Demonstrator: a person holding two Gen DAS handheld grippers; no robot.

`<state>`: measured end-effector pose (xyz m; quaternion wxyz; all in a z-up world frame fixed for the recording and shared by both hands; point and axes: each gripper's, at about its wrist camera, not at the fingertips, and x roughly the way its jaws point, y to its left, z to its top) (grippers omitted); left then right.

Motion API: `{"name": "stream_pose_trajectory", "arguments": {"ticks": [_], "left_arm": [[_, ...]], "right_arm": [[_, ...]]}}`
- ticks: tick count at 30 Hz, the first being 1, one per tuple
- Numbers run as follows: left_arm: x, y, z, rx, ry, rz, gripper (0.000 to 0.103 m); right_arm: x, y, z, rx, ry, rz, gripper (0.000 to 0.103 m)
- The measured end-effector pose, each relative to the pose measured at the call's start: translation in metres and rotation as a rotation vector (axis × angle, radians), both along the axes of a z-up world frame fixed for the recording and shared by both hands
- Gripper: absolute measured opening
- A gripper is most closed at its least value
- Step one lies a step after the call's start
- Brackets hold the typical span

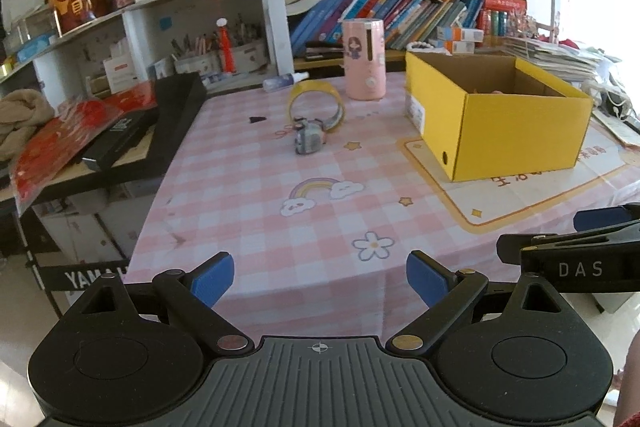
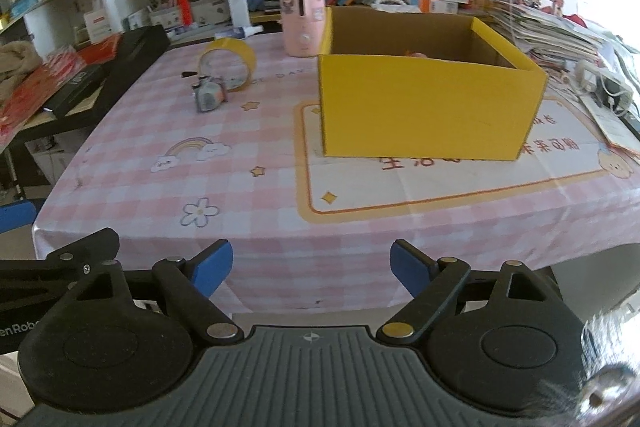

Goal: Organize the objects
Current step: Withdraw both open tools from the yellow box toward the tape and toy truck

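A yellow cardboard box (image 1: 520, 135) (image 2: 424, 111) stands open on the pink checked tablecloth, with something small and pinkish barely showing inside. A yellow tape roll (image 1: 317, 103) (image 2: 229, 59) stands on edge at the far middle. A small grey toy-like object (image 1: 307, 139) (image 2: 208, 95) lies just in front of the roll. A pink cylindrical device (image 1: 365, 59) (image 2: 302, 14) stands behind. My left gripper (image 1: 320, 281) is open and empty at the table's near edge. My right gripper (image 2: 312, 269) is open and empty, also at the near edge, and shows at the right of the left wrist view (image 1: 576, 251).
A small spray bottle (image 1: 286, 81) lies at the table's far edge. A black case with red papers (image 1: 120, 135) sits on a side stand to the left. Bookshelves (image 1: 400, 15) line the back. Stacked papers and cables (image 2: 592, 67) lie right of the box.
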<state>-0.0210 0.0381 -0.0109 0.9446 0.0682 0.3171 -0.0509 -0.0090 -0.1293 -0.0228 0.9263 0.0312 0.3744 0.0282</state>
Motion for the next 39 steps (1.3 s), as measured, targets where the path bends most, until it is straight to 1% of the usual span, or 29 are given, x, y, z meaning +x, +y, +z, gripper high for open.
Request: {"name": "stream_pose_trajectory", "arguments": {"ticks": [7,16,20,26,33,35,39], "left_arm": [[-0.001,0.013,0.002,-0.003,-0.005,0.025,0.095],[0.000,0.032,0.006,-0.012,-0.022,0.046,0.096],[0.002,0.037,0.005,-0.017,-0.020,0.057,0.099],[0.006,0.043,0.001,-0.032,-0.008,0.069,0.099],[0.022,0.050,-0.004,-0.046,0.008,0.084,0.099],[0.029,0.053,-0.005,-0.046,0.013,0.093,0.099],[0.047,0.060,-0.006,-0.052,0.015,0.114,0.099]], "right_arm": [[0.006,0.013,0.002,0.011,-0.001,0.040,0.085],[0.011,0.034,0.005,0.016,-0.014,0.083,0.080],[0.013,0.042,0.006,0.012,-0.014,0.099,0.079],[0.019,0.051,0.002,0.002,0.002,0.122,0.078],[0.035,0.058,-0.004,0.008,0.023,0.148,0.071],[0.043,0.060,-0.006,0.011,0.027,0.156,0.068],[0.066,0.068,-0.009,0.014,0.041,0.181,0.066]]}}
